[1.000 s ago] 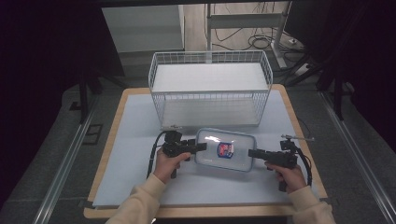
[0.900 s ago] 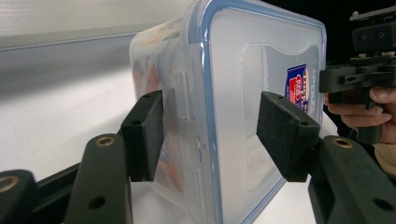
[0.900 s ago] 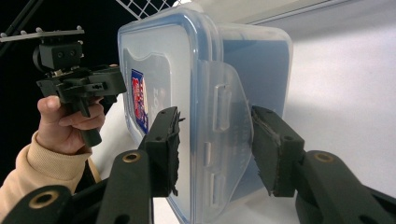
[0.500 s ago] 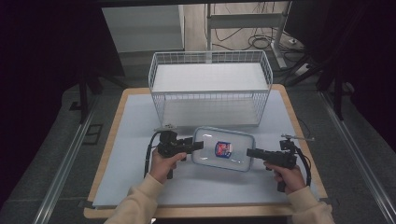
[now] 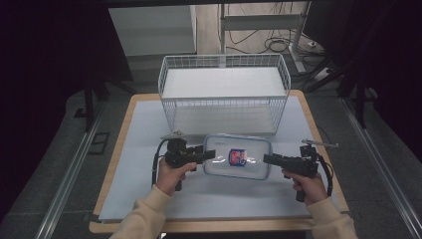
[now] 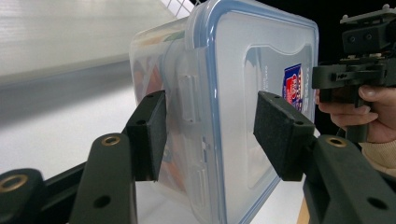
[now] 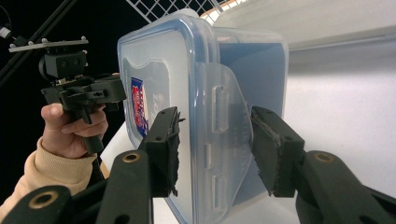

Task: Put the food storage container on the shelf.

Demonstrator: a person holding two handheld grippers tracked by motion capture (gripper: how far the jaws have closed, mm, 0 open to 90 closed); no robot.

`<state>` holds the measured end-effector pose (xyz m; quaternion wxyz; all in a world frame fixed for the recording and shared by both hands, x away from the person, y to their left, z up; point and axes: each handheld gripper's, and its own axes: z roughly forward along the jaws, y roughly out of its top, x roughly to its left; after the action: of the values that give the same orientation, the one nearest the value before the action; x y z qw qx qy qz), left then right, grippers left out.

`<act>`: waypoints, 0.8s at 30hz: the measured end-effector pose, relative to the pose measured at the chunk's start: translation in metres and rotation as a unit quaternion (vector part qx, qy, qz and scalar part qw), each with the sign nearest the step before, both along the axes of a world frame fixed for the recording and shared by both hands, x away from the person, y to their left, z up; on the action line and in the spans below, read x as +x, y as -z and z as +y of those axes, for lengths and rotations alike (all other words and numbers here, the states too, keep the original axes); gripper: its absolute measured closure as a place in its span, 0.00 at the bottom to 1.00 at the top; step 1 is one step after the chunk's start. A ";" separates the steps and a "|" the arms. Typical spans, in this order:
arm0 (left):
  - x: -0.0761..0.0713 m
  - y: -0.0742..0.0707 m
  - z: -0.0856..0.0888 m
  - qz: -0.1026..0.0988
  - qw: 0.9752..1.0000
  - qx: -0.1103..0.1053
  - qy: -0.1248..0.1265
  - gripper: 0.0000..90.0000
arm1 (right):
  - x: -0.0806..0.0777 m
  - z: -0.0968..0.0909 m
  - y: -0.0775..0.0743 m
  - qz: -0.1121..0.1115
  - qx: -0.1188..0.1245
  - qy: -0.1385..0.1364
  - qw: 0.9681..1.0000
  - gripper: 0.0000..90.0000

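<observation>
Fingers of both grippers stand apart, one pair at each short end of the clear container (image 5: pixel 238 157). From the high view, the left gripper (image 5: pixel 209 155) and right gripper (image 5: pixel 265 159) flank it on the bench (image 5: pixel 129 149), just in front of the white wire basket (image 5: pixel 224 89), which looks empty.

Left gripper view: black fingers (image 6: pixel 280 130) straddle the blue-rimmed lid's side latch, not yet pressing.

Right gripper view: fingers (image 7: pixel 164 149) bracket the opposite latch likewise. The box has a red-and-blue label; the grasp and lift seem left to do.
</observation>
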<state>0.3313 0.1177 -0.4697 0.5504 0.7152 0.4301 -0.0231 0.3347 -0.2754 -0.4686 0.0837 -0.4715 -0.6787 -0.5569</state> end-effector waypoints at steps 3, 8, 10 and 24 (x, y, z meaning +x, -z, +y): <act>0.000 -0.004 0.001 -0.003 1.000 0.000 -0.001 0.51 | 0.001 0.001 -0.004 -0.005 0.000 0.000 1.000 0.60; 0.001 -0.012 0.004 -0.009 1.000 0.000 -0.006 0.51 | 0.004 0.004 -0.012 -0.014 0.000 -0.003 1.000 0.60; 0.001 -0.015 0.006 -0.012 1.000 -0.002 -0.010 0.51 | 0.007 0.007 -0.018 -0.020 0.001 -0.006 1.000 0.60; 0.007 -0.053 0.023 -0.030 0.999 -0.014 -0.022 0.51 | 0.022 0.023 -0.060 -0.057 -0.008 -0.017 0.998 0.60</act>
<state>0.3383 0.1404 -0.4165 0.5732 0.6980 0.4292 0.0045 0.3563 -0.2529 -0.4084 0.0504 -0.4281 -0.6945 -0.5761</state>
